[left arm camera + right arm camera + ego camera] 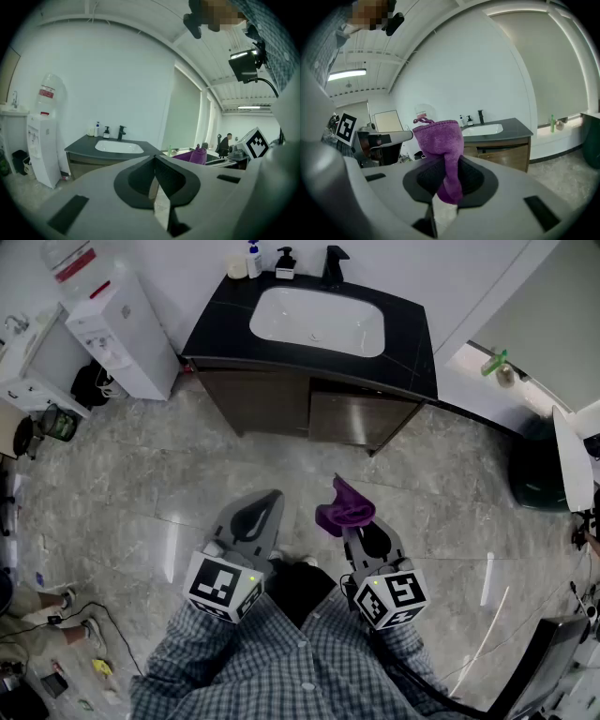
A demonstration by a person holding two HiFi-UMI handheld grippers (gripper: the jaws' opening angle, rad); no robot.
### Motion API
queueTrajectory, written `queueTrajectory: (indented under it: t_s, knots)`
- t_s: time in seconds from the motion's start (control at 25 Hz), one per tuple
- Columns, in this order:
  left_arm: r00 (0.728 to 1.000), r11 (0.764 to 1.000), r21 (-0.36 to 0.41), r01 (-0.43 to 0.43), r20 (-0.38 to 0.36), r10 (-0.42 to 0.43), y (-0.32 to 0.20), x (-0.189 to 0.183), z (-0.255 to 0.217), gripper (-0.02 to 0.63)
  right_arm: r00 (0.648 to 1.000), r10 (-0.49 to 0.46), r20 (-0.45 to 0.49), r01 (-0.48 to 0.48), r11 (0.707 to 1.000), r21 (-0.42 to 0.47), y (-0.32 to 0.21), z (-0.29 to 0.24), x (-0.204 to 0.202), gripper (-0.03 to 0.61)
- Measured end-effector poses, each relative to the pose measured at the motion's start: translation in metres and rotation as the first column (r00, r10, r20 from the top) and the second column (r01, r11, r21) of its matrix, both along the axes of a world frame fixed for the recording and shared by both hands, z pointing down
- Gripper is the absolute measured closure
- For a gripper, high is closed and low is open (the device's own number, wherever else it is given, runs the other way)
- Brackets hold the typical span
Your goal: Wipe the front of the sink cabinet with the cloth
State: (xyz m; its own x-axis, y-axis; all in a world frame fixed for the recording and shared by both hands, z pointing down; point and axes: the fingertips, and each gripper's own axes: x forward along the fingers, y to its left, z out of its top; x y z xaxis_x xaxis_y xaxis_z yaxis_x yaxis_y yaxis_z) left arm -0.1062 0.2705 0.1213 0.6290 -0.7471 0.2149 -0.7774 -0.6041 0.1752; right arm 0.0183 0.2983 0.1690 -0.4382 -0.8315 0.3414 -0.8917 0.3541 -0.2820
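Head view first: I count two grippers, left gripper [265, 509] and right gripper [357, 532], and one purple cloth [344, 510] sticking up from the right one, near me, well apart from the single sink cabinet [314, 411] far ahead. Left gripper view: jaws together, nothing between. Right gripper view: jaws clamped on the cloth's lower fold.

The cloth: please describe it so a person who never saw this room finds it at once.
Start at the dark-topped sink cabinet, then come toward the person over the grey floor. The cloth is pinched in the right claw; it is the only purple thing, and the left claw holds nothing.
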Motion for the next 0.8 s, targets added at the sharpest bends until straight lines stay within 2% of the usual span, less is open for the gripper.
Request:
queueTrajectory:
  t_s: [0.8]
  knots:
    - [1.000,1.000,-0.007,0.017,0.004,-0.017,-0.0002,0.0024,0.0049,0.603,1.000,-0.006,-0.002,0.006,1.000,0.007,-0.0007,0.0028,0.0065,0.505]
